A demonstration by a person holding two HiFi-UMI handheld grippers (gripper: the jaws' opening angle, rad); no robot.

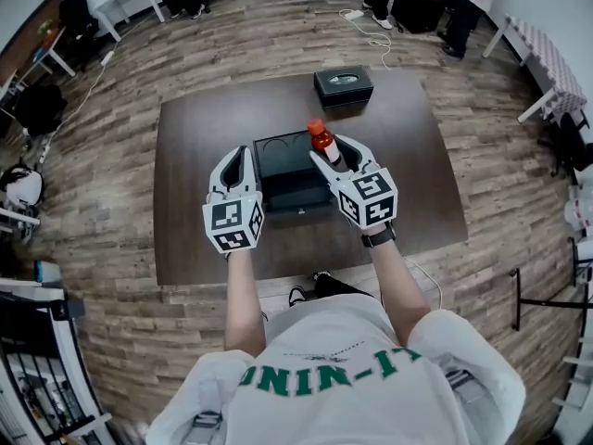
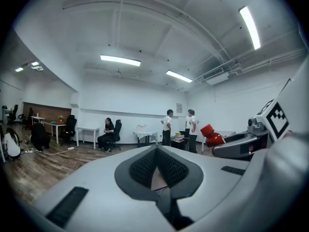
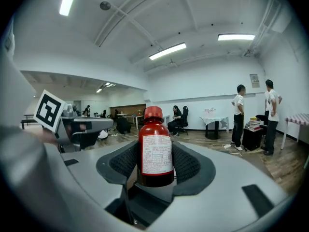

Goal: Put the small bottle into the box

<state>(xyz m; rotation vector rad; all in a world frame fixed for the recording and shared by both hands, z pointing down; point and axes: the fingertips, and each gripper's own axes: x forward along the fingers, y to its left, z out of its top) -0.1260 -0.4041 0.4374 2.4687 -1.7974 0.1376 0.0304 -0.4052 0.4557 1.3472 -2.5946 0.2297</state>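
Red bottle (image 1: 322, 142), one; black boxes (image 1: 278, 170), two.

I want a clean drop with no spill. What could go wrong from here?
The small bottle stands upright in the right gripper, seemingly above the right side of the box; lowered there, it might clip the rim. It is tall and narrow, so it could topple once released. The left gripper, shut and empty, hangs close by the box's left wall and might nudge it.

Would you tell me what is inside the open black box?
The open black box shows a bare floor; the right gripper, holding a small red bottle, hides its right side.
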